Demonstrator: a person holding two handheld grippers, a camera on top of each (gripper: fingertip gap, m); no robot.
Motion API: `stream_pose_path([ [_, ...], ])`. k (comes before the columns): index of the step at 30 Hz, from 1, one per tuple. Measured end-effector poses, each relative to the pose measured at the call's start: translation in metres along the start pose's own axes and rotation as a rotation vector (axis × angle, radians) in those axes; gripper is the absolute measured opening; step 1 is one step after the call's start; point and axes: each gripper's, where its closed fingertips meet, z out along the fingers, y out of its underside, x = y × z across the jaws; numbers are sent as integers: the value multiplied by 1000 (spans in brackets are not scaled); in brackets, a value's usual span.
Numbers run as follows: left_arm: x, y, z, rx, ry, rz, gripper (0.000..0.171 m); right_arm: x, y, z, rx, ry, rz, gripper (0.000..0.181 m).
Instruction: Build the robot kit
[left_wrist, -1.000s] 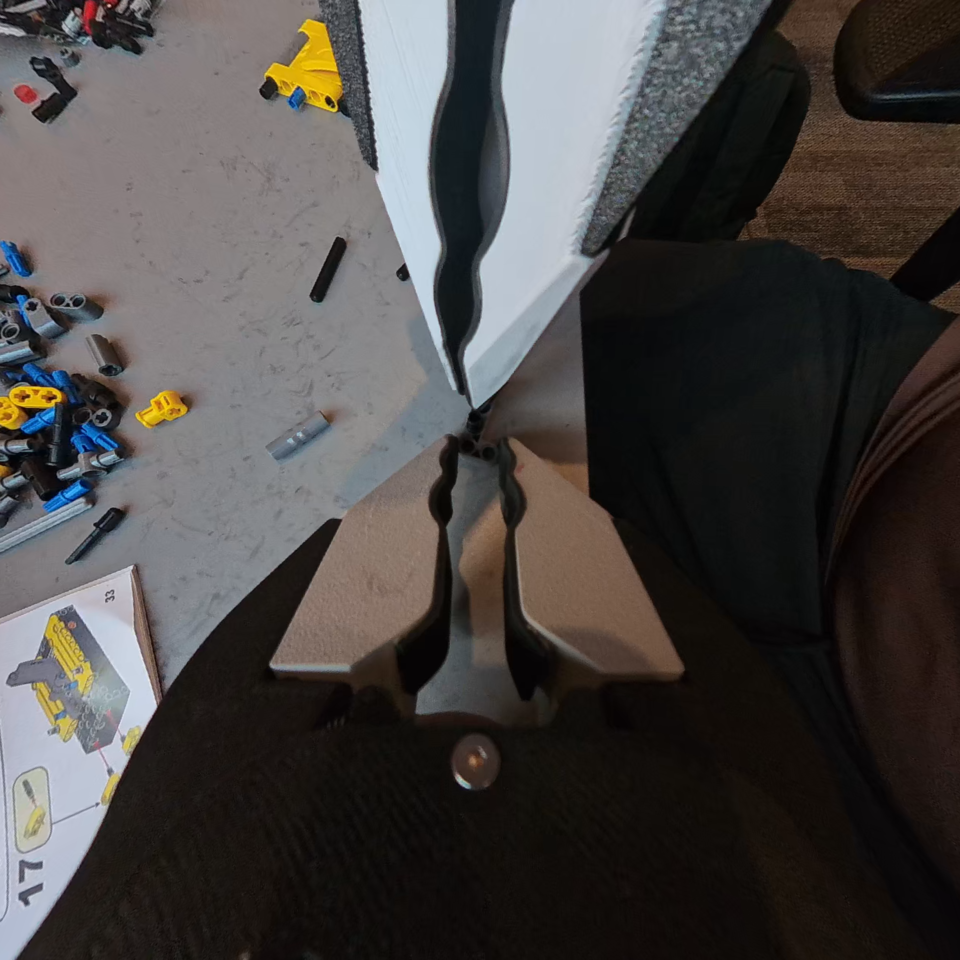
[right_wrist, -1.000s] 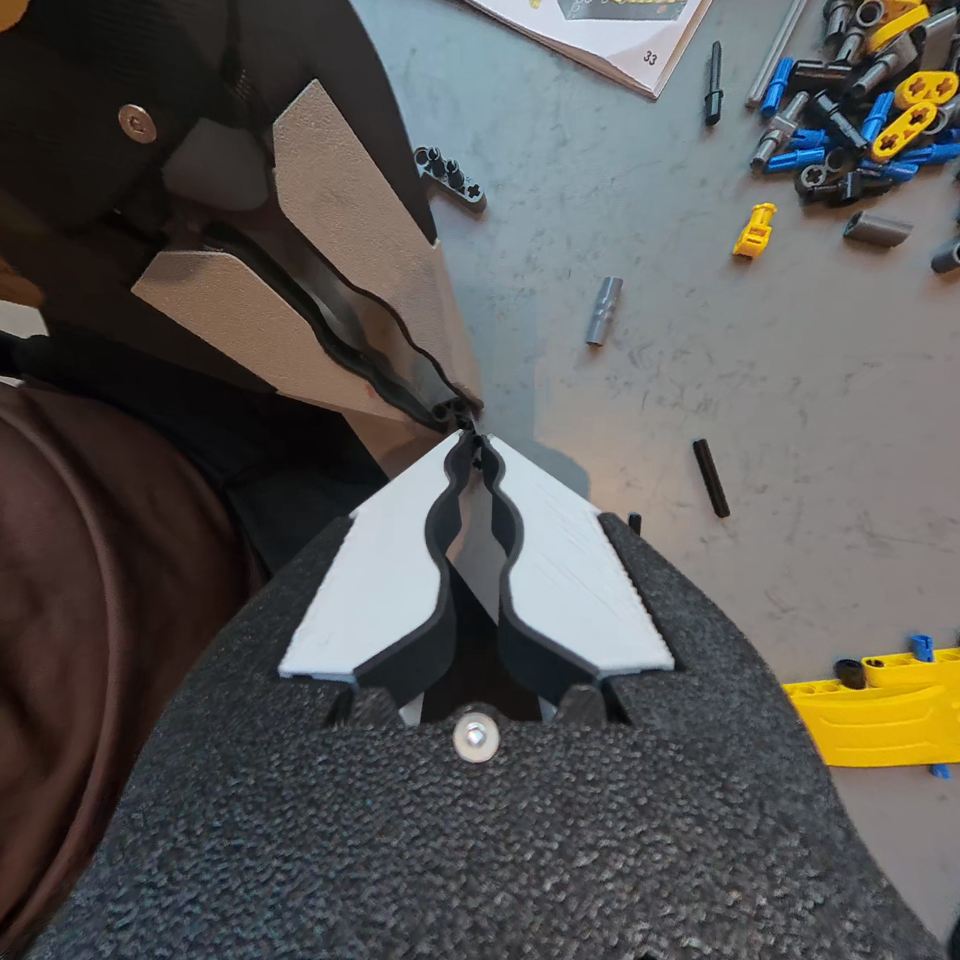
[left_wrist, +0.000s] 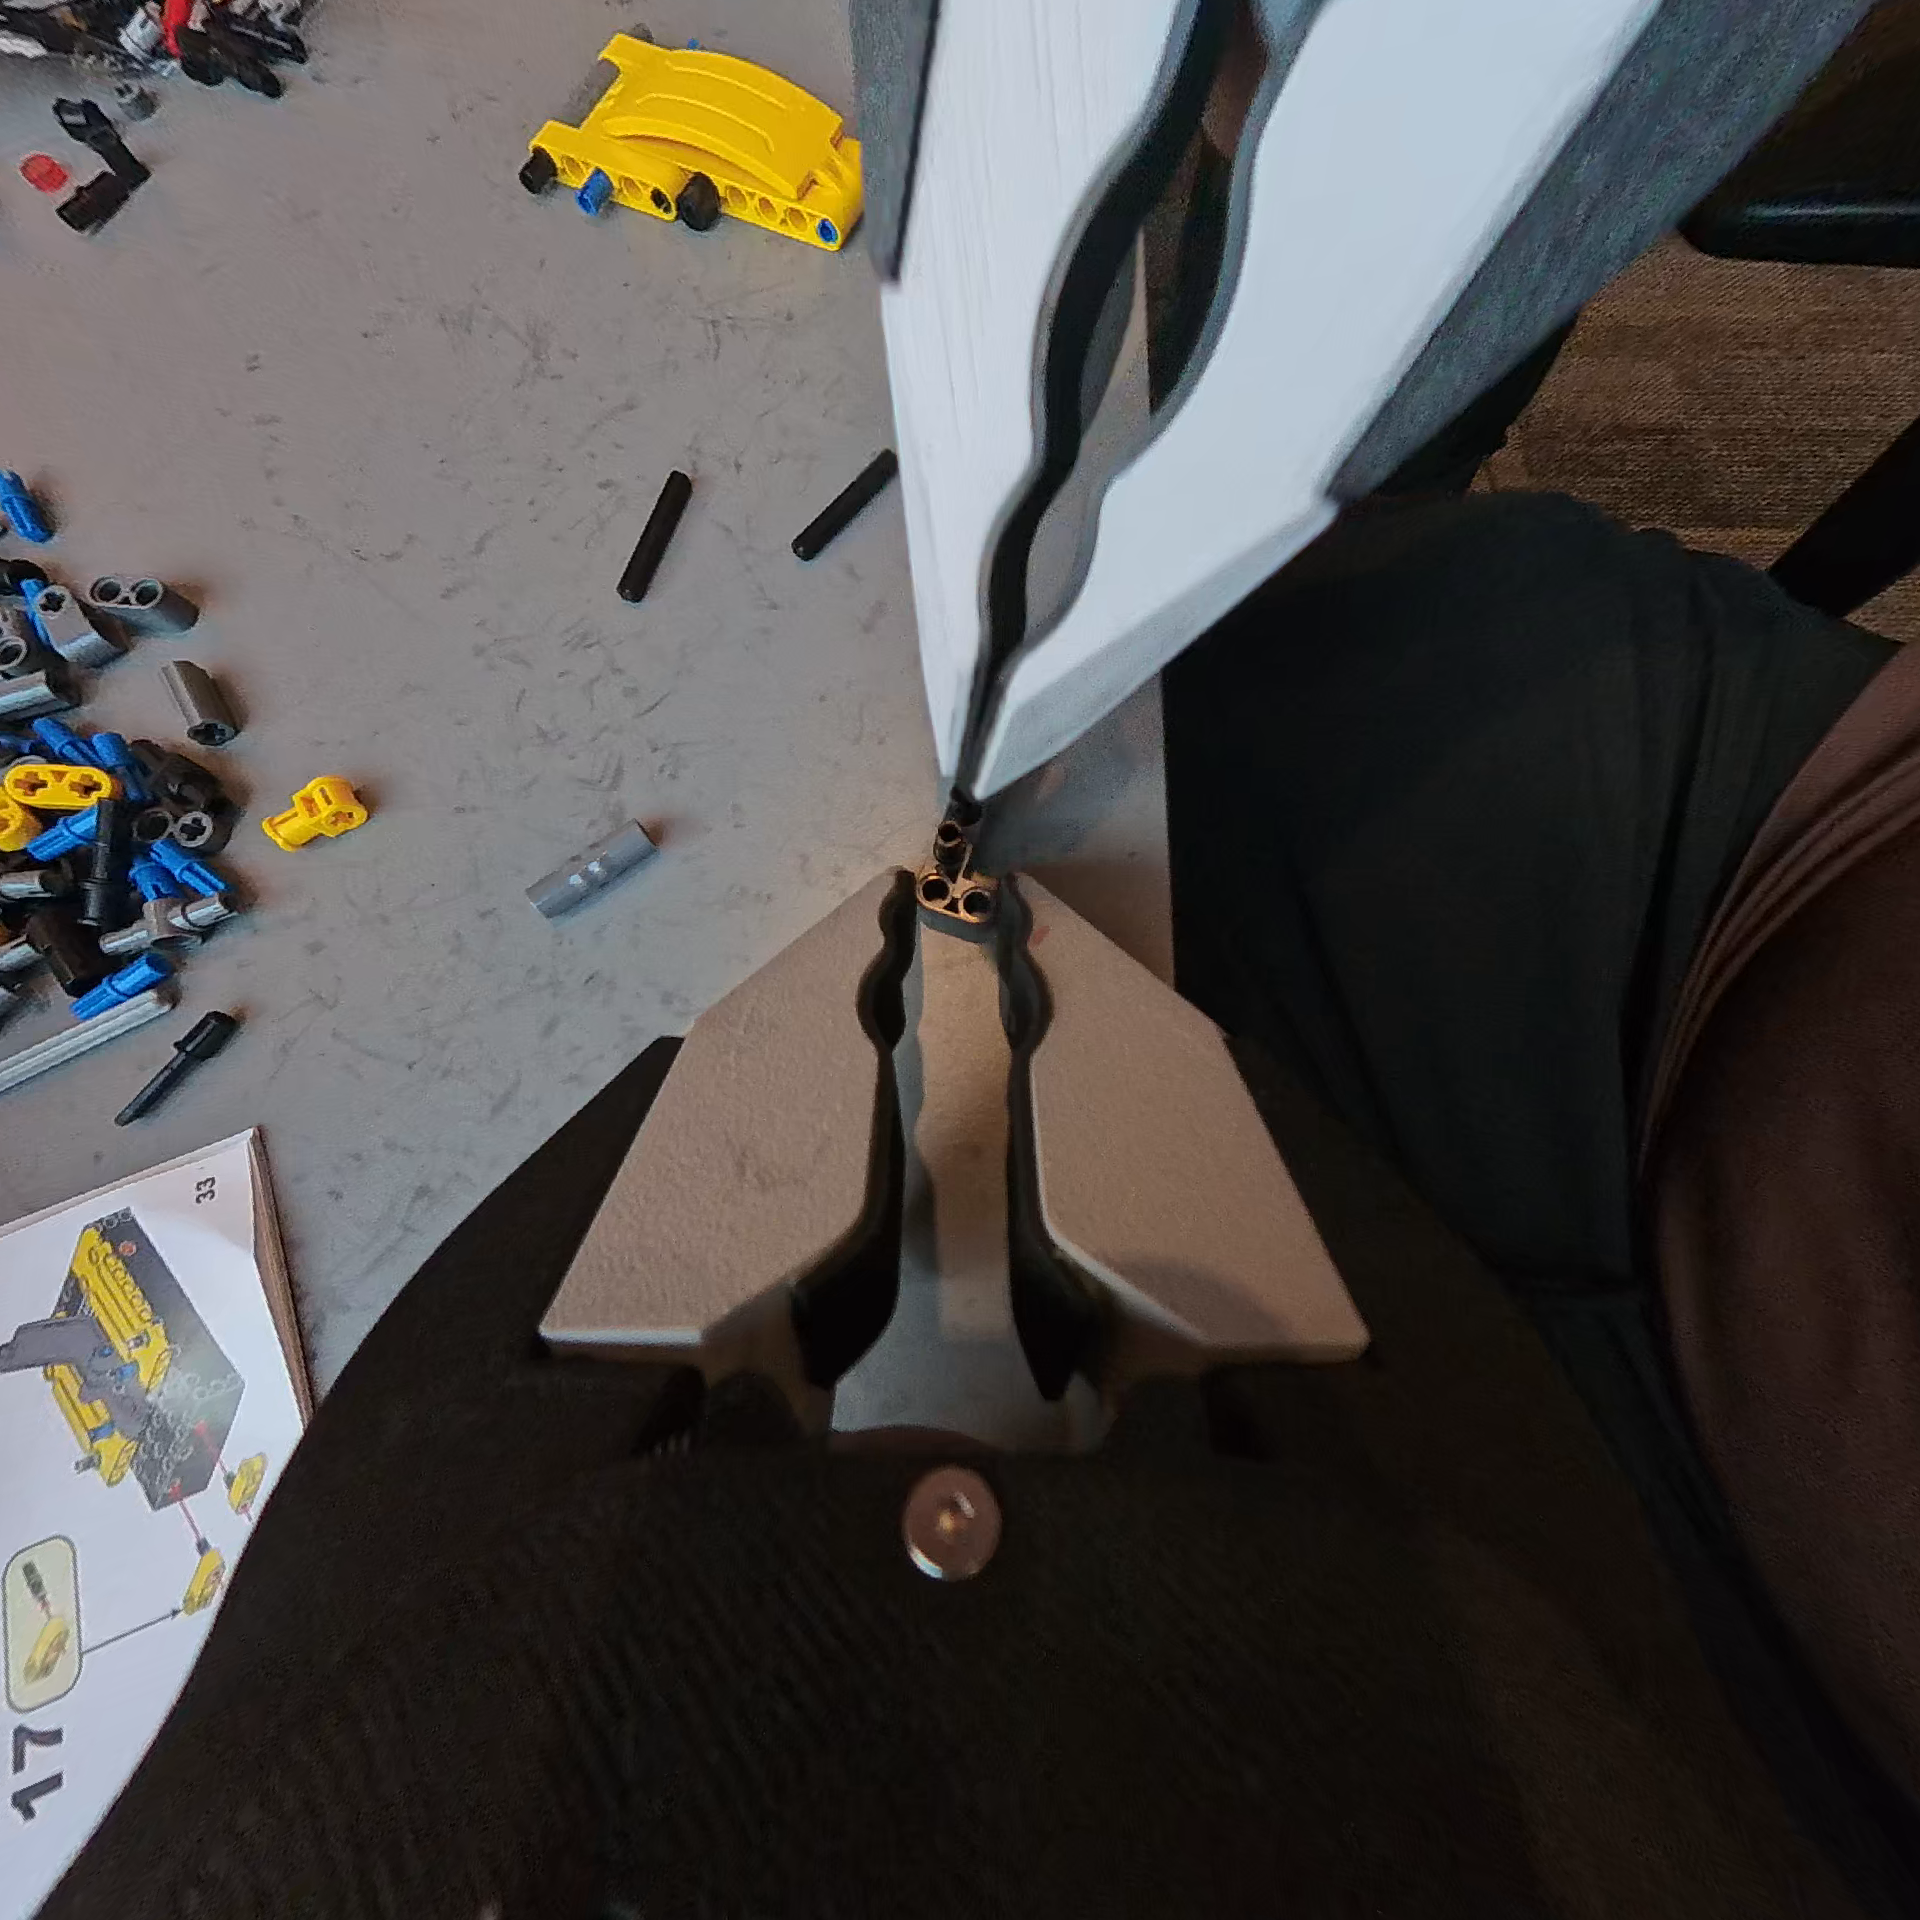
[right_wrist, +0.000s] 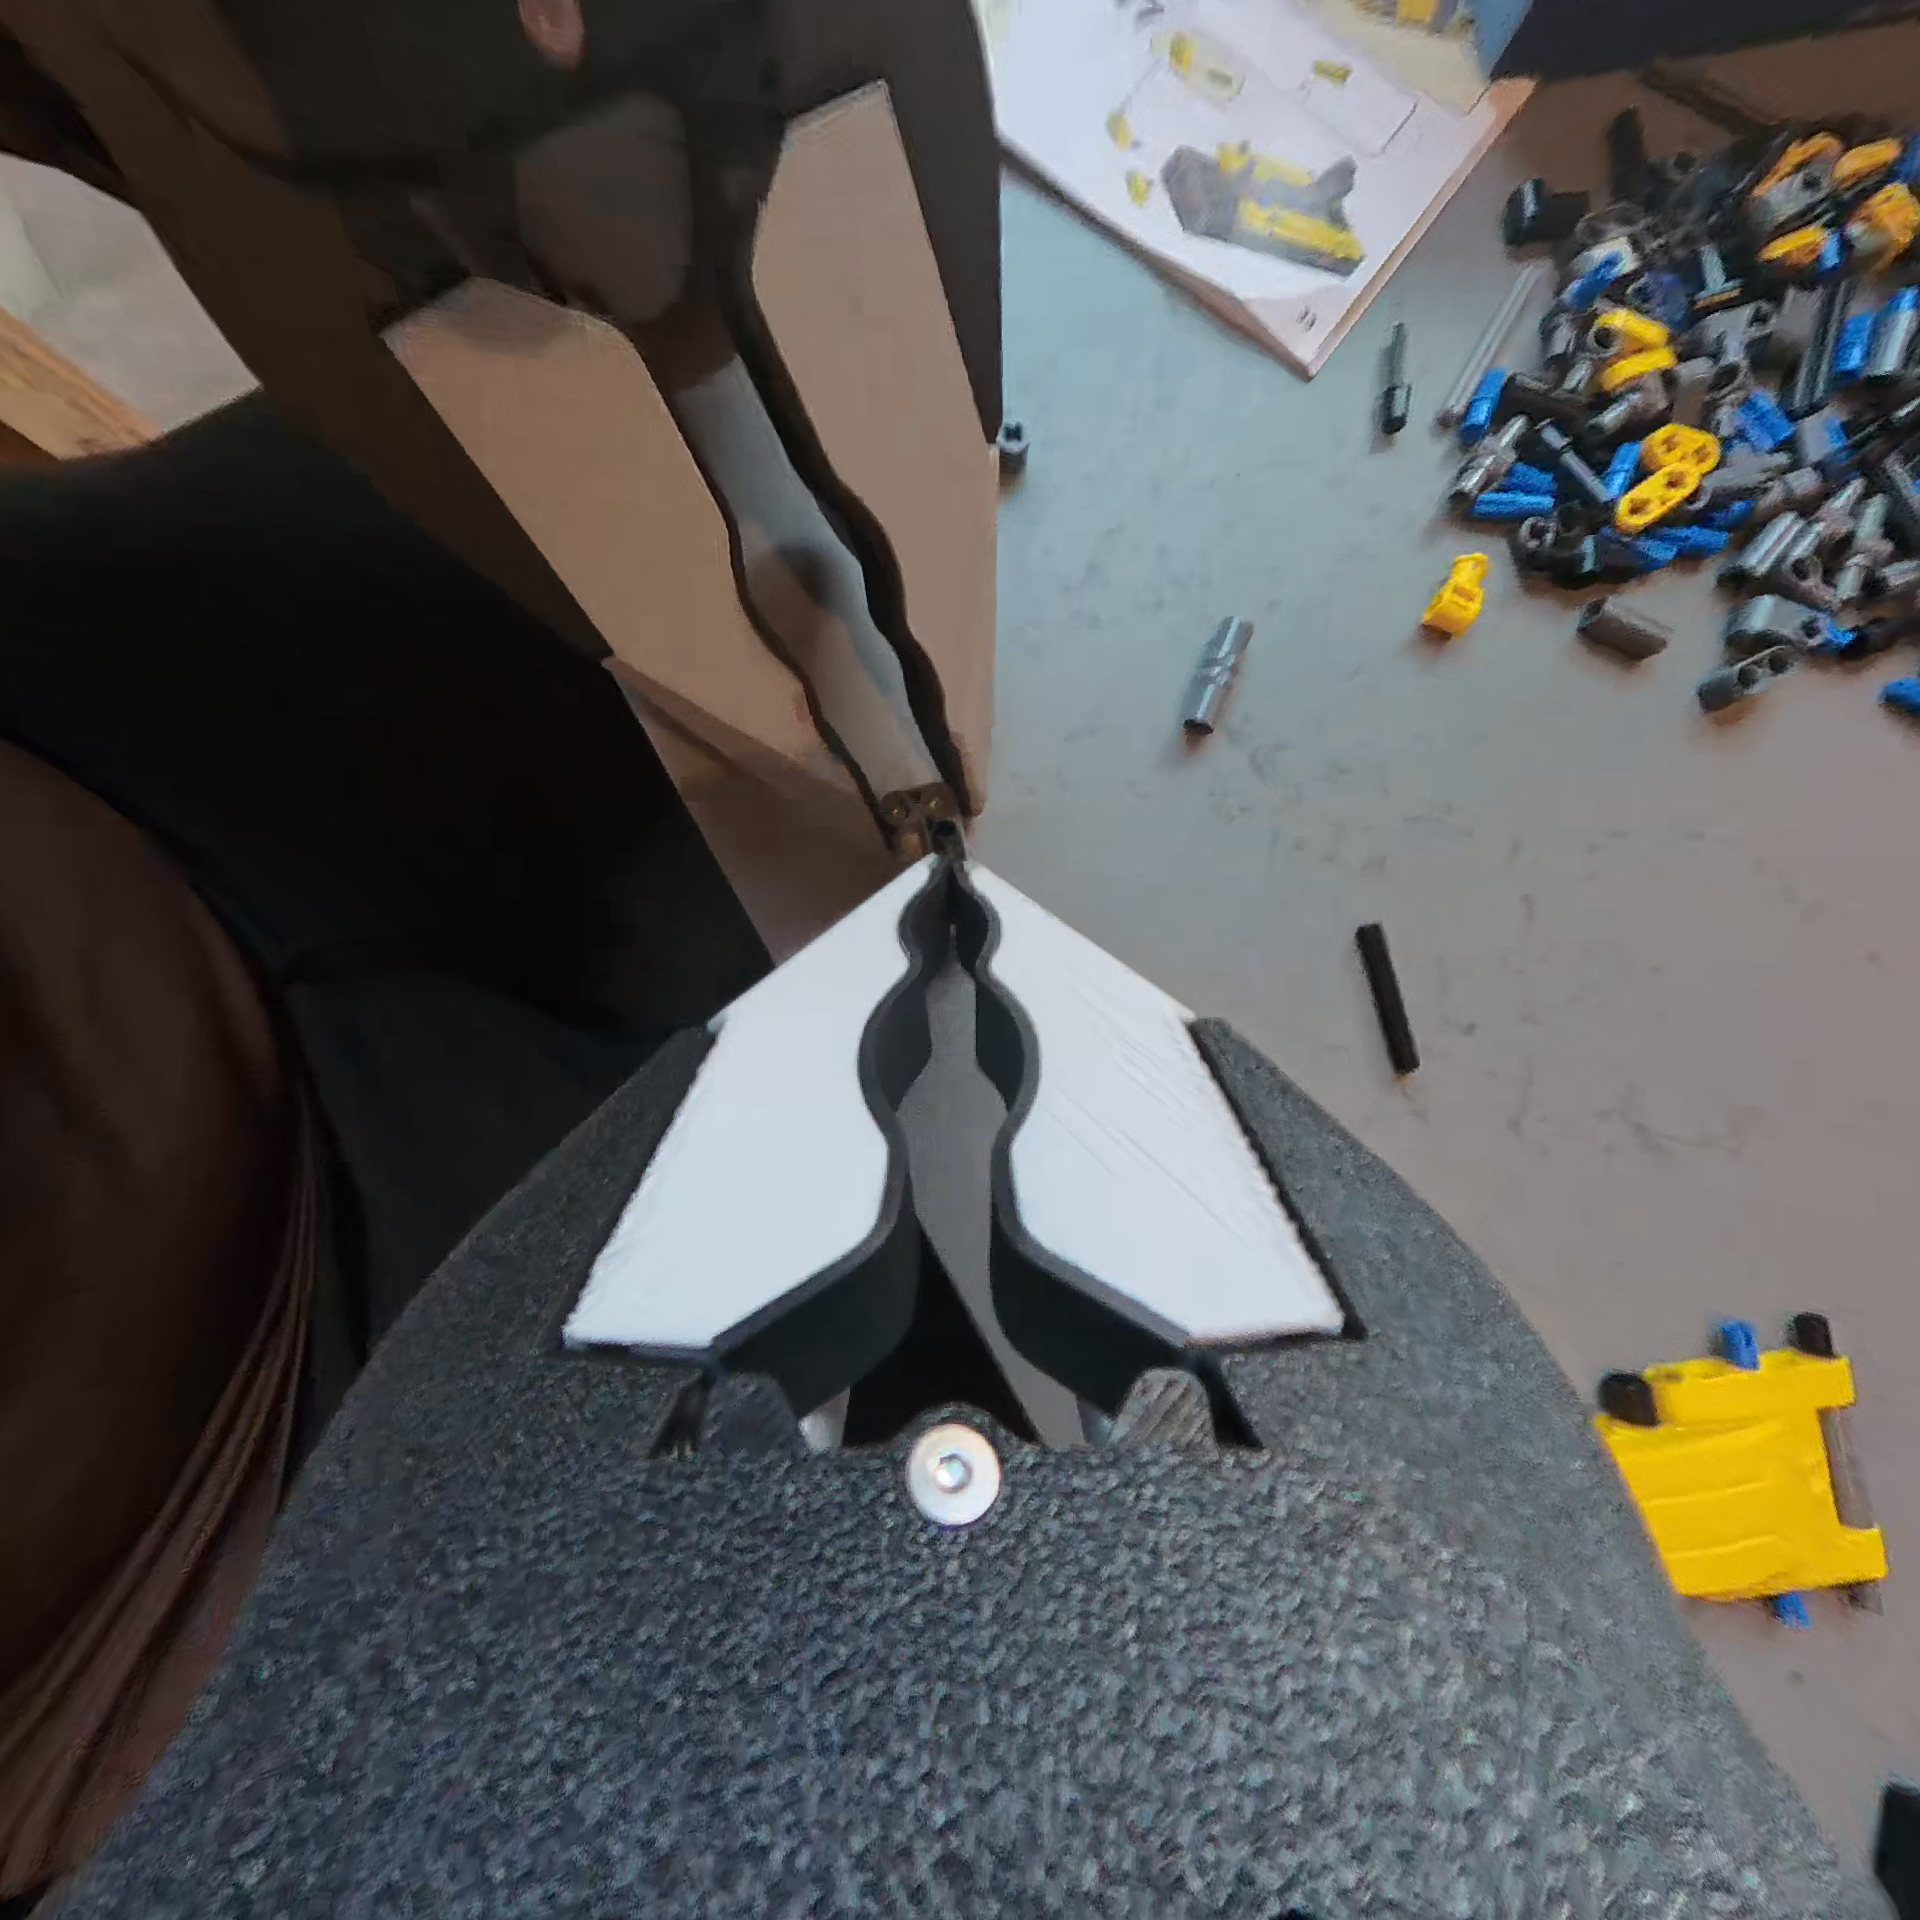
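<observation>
Over the scuffed grey table (left_wrist: 436, 343) littered with loose bits, your left gripper (left_wrist: 957, 900) is clamped on a small grey connector (left_wrist: 957, 902) while your right gripper (right_wrist: 951, 871) pinches a black pin (left_wrist: 954, 831) at its hole, not seated yet I'd say.

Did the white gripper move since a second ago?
Yes. Its tips stayed, but the right gripper swung right of the black rod, uncovering a second rod on the table.
</observation>
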Motion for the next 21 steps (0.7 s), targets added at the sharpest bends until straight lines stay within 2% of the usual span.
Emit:
stream_pose_path([
  [4, -1, 0, 0, 0, -7, 0, 12, 2, -2, -1, 10, 26, 7, 0],
  [6, 0, 0, -1, 0, -4, 0, 12, 3, -7, -4, 76, 21, 46, 0],
  [7, 0, 0, -1, 0, -3, 0, 12, 2, -7, -6, 102, -2, 66, 4],
  [8, 0, 0, -1, 0, -4, 1, 12, 0, -6, -6, 113, -22, 77, 15],
  [10, 0, 0, -1, 0, -6, 3, 12, 0, 2, -3, 90, -21, 70, 30],
  [11, 0, 0, -1, -1, -5, 5, 12, 1, 6, 0, 73, -8, 61, 31],
  [14, 0, 1, -2, -1, 3, 21, 12, -4, 8, 7, 57, -12, 50, 15],
  [16, -5, 2, -3, -2, -27, 9, 21, -5, 7, 10, 58, 11, 50, 7],
  [19, -9, 6, -12, -41, -59, 1, 32, 0, 6, 11, 67, 71, 99, 7],
  [21, -9, 5, -29, -35, -81, 15, 34, 2, 5, 12, 79, 99, 116, 7],
])
